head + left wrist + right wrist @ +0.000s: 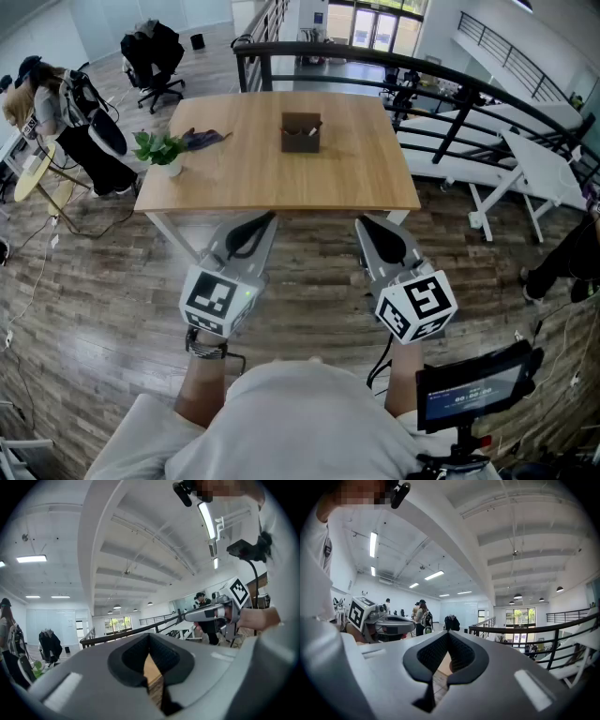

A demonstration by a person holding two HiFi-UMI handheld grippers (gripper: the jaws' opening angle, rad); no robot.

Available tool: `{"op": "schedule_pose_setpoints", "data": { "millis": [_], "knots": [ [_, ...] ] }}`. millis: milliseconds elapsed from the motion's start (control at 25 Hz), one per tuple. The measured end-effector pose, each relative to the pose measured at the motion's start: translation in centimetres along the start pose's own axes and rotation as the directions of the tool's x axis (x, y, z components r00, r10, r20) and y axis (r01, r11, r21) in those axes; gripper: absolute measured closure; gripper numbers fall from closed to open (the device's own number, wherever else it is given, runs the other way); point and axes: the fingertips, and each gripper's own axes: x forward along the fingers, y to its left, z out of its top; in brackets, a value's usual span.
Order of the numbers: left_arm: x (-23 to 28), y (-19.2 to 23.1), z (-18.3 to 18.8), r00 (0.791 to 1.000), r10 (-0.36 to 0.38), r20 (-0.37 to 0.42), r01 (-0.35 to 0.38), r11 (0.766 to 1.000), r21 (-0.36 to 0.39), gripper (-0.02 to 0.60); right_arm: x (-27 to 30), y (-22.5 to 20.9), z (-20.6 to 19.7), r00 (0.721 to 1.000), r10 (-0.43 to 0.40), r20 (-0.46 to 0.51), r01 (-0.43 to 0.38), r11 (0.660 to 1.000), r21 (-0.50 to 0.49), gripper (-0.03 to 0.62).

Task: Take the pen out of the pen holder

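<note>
A dark brown pen holder (300,134) stands at the far middle of a wooden table (244,178), with a pen (312,131) leaning inside it. Both grippers hover in front of the table's near edge, well short of the holder. My left gripper (269,218) is shut with nothing in it, its tips pointing at the table. My right gripper (362,223) is shut and empty too. In the left gripper view, the jaws (150,638) meet in front of a sliver of tabletop. The right gripper view shows the same closed jaws (448,635). The holder is hidden in both gripper views.
A small potted plant (164,153) and a dark cloth (201,139) lie on the table's left side. A black railing (441,80) runs behind the table. White folded tables (525,159) stand at the right, a person (56,112) and an office chair (155,56) at the left.
</note>
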Motion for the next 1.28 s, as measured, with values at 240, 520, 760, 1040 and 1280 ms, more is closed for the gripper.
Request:
{"op": "schedule_pose_setpoints", "data": {
  "millis": [240,520,760,1040,1280],
  "knots": [
    [-0.2,0.0,0.0,1.0,0.005,-0.005,-0.005,1.0,0.004,0.583,-0.1,-0.2,0.3,1.0,-0.001,0.026,0.0,1.0,0.025,0.591],
    [-0.1,-0.7,-0.3,1.0,0.01,-0.009,-0.01,1.0,0.0,0.583,-0.7,0.2,0.6,0.998,0.023,0.067,-0.025,0.999,0.022,0.592],
    [-0.3,-1.3,-0.5,1.0,0.019,-0.021,-0.019,1.0,-0.008,0.583,-1.3,0.4,-0.1,0.999,0.034,0.041,-0.035,0.999,0.009,0.592],
    [0.0,-2.2,-1.1,0.999,0.025,-0.044,-0.026,1.0,-0.016,0.583,-1.7,-0.4,-1.3,0.999,0.041,0.012,-0.042,0.999,0.022,0.592],
    [0.6,-2.6,-1.6,0.997,0.036,-0.065,-0.038,0.999,-0.028,0.583,-1.7,-1.0,-2.2,0.997,0.076,-0.019,-0.075,0.997,0.026,0.592]
  ]
}}
